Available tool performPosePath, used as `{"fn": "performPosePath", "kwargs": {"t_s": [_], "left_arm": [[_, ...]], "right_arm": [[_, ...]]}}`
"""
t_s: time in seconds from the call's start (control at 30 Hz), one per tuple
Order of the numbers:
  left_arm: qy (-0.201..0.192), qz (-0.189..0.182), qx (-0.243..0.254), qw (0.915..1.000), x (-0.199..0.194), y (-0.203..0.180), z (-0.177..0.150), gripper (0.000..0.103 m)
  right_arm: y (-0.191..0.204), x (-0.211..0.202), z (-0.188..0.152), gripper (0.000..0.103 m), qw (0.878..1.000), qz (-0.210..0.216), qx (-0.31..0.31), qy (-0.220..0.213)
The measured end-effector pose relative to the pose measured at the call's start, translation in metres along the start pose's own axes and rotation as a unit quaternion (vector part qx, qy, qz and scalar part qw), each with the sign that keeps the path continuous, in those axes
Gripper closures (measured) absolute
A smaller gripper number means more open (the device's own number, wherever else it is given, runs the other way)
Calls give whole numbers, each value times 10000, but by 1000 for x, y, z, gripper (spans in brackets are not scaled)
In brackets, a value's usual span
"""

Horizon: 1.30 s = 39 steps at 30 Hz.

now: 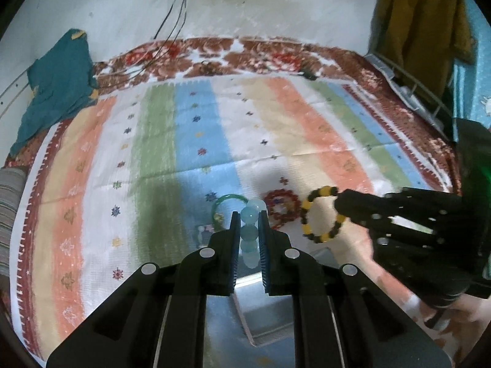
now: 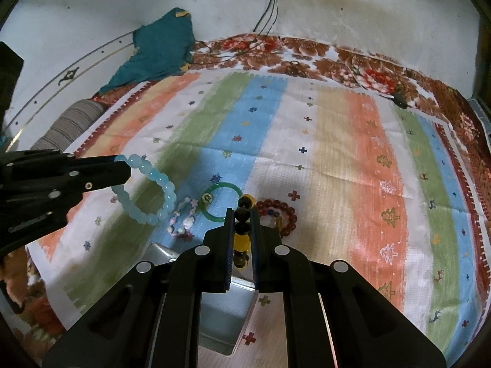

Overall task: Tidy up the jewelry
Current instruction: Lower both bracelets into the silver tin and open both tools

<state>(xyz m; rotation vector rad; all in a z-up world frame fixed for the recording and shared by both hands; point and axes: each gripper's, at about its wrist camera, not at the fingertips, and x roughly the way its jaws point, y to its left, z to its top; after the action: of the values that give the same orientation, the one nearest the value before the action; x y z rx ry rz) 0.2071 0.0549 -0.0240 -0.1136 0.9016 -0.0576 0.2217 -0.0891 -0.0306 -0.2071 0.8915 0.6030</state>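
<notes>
My left gripper (image 1: 249, 219) is shut on a pale blue bead bracelet (image 1: 250, 233), lifted off the striped cloth; in the right wrist view that bracelet (image 2: 153, 194) hangs as a ring from the left gripper (image 2: 124, 170). My right gripper (image 2: 243, 214) is shut on a yellow-and-black bead bracelet (image 2: 242, 239), which the left wrist view shows as a hanging ring (image 1: 322, 214) at the right gripper (image 1: 339, 202). On the cloth lie a green bangle (image 2: 219, 201), a dark red bead bracelet (image 2: 280, 217) and a small pastel charm bracelet (image 2: 184, 217).
A shiny metal tray (image 2: 221, 309) sits on the cloth just below both grippers, partly hidden by them. A teal garment (image 2: 159, 52) and a striped bolster (image 2: 73, 122) lie at the far left. Cables (image 2: 270, 3) hang from the wall.
</notes>
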Motion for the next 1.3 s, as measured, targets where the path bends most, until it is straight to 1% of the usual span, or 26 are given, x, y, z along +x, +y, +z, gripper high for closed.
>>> {"fn": "performPosePath", "kwargs": {"t_s": [0.2,0.5,0.67,0.83,0.93,0.97,1.03,1.07,1.1,1.23,1.3], "left_arm": [[-153,-98,134,9997,-21,-15,-8,92],[-175,-164,237,9994,-35,-27,-26,92],[-196,-203,211,9994,-43,-31,-35,92],[-131,-235,234,9994,-46,-37,-45,92],[-22,-179,155,9997,-42,-36,-48,91],[-27,-141,135,9998,-42,-35,-49,90],[-23,-13,111,9999,-42,-32,-49,87],[-28,35,97,9999,-41,-31,-49,83],[-23,90,78,9999,-40,-29,-49,80],[56,193,-40,9998,-35,-20,-48,73],[92,236,-96,9996,-33,-16,-48,69]], "right_arm": [[6,-14,-6,92,9999,47,-68,-68],[18,-27,-20,92,9998,121,-171,-75],[22,-34,-29,92,9997,149,-203,-51],[28,-39,-39,92,9995,179,-252,-20],[26,-39,-42,92,9998,105,-169,29],[25,-38,-43,90,9999,55,-156,50],[21,-38,-43,78,9999,-87,-126,47],[17,-38,-43,69,9999,-97,-90,50],[14,-37,-42,68,9999,-92,-32,68],[3,-32,-42,68,9997,-113,105,183],[0,-29,-41,66,9996,-116,137,236]]}}
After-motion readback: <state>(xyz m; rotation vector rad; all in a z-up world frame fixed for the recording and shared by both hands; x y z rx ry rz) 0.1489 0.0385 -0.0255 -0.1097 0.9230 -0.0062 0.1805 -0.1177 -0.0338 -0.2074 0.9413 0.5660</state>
